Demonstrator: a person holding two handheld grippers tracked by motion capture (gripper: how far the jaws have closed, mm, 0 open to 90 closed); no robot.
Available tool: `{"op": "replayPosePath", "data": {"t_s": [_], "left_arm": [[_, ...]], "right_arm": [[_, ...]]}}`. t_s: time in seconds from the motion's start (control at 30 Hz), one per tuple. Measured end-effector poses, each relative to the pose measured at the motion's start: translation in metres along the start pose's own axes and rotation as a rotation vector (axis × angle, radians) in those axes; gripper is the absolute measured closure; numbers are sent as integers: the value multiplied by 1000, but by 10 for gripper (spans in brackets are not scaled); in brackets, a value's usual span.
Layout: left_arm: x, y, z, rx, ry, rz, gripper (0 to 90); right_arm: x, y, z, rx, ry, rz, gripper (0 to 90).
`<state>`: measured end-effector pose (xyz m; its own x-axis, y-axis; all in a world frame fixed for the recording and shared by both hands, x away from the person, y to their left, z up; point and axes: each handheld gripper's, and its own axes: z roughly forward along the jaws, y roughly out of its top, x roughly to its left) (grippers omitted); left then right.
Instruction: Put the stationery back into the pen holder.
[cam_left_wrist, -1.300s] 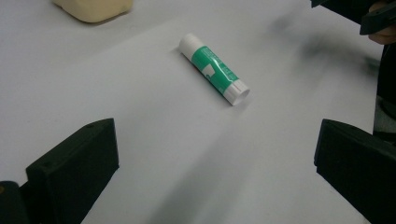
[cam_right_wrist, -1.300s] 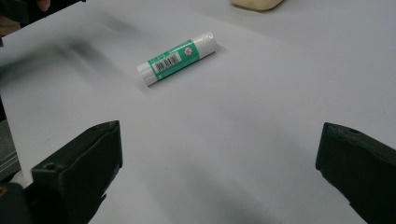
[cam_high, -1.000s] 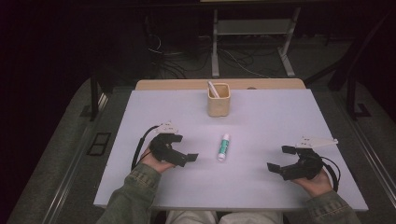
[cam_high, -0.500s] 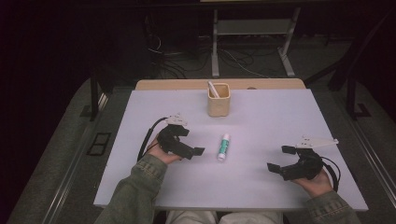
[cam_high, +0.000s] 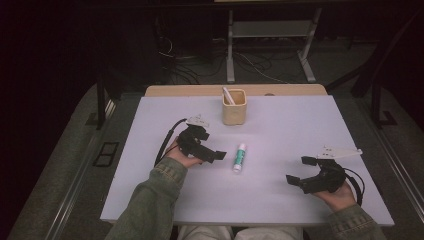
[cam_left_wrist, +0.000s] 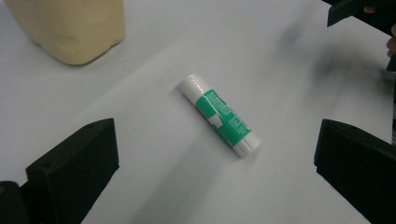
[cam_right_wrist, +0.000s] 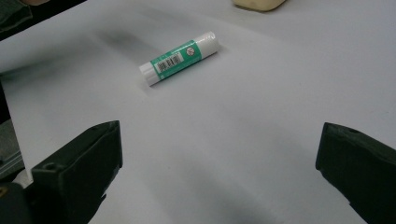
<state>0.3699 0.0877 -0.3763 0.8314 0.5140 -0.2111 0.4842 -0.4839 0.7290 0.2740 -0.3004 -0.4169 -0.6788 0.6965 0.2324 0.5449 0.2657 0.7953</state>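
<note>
One glue stick (cam_left_wrist: 219, 116), green label, white caps, lying flat on surface (cam_high: 280, 200), ahead of left gripper (cam_high: 220, 156) between its released jaws, not touching. Right gripper (cam_high: 300, 171) jaws also spread wide, stick well ahead. White surface, dark room, cables on floor. One beige cup (cam_high: 234, 106) beyond stick. Barcode legible in right gripper view.

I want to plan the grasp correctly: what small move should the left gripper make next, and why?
Probably ease the left gripper forward over the glue stick: its jaws stand open, the stick lies flat just ahead and untouched.
</note>
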Motion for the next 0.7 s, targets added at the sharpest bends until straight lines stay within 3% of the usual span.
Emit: {"op": "replayPosePath", "data": {"t_s": [0.7], "left_arm": [[5,21,21,16,8,-16,0]], "right_arm": [[0,-1,1,-6,-7,-4,2]]}}
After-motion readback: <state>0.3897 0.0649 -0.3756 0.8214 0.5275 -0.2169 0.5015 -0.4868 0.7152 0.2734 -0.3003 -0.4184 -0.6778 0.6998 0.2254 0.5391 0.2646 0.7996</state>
